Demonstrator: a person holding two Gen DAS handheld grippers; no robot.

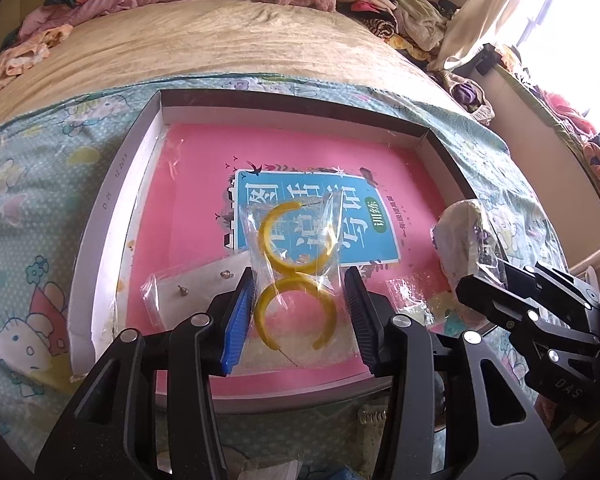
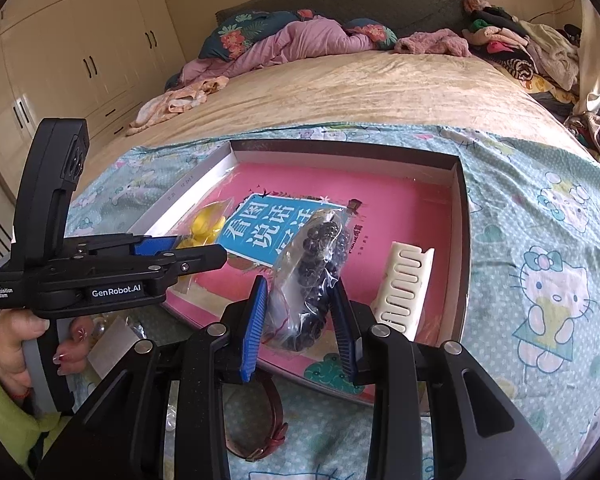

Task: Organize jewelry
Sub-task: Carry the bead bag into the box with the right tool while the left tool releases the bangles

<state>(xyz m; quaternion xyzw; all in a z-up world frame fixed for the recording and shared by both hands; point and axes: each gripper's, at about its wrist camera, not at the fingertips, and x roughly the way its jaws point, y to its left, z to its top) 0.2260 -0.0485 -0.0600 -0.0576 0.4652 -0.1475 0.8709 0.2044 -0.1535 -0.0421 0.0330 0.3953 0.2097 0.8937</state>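
A: Left gripper (image 1: 300, 304) was clamped on a clear bag of yellow hoop earrings (image 1: 296, 280), blue pads pressing the plastic on both sides, two open yellow rings stacked one above the other between them

B: And the right gripper (image 2: 300, 316)?

A: Squeezed onto a clear bag of dark beads (image 2: 314, 280), the bag standing up between the pads, its top leaning toward one o'clock

B: Where did the hoops sit against the rest?

A: Over the near part of a shallow white box (image 1: 100, 240) lined in pink, with a blue booklet (image 1: 364, 216) printed in Chinese characters lying at twelve o'clock from the claw. At nine o'clock from the hoops lay a small bag with stud earrings (image 1: 196, 280) on a white card, flat on the pink floor

B: I saw the right tool in the left wrist view too

A: Yes, out at three o'clock, its black jaws closed on the bead bag there. From the right wrist view, a white comb-like holder (image 2: 404, 280) lay in the box at two o'clock from the beads, slanted, near the right wall

B: And the person?

A: A hand (image 2: 24, 344) in a green sleeve, painted nails, gripped the left tool's handle at nine o'clock. A dark red watch strap (image 2: 268, 428) lay on the Hello Kitty sheet (image 2: 540, 260) below the right claw, outside the box. Beyond it, a tan bed cover (image 2: 340, 84) and heaped clothes (image 2: 512, 52) at the far edge
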